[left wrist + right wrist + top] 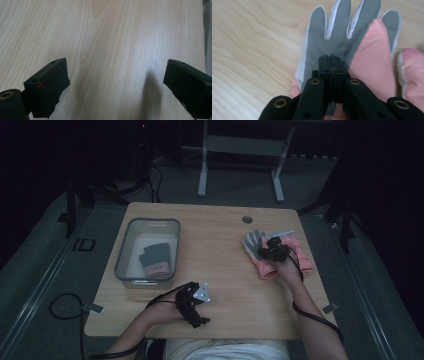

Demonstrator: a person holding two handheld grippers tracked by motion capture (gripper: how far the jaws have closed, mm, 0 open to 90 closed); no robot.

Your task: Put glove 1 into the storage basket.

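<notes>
A glove with a grey palm and pink back (255, 242) lies at the table's right side, fingers pointing away from me. My right gripper (266, 253) rests on it. In the right gripper view its jaws are pressed together on the grey palm (337, 32), with a pink flap (373, 57) folded over beside them and the right gripper (332, 59) pinching the fabric. A second pink glove (303, 253) lies just to the right. My left gripper (197, 304) hovers near the front edge, open over bare wood (116, 82).
A grey plastic bin (122, 251) stands at the left of the wooden table (215, 225) and holds a folded grey and pink glove (156, 260). A round cable hole (247, 219) sits near the far edge. Table legs stand beyond on the carpet.
</notes>
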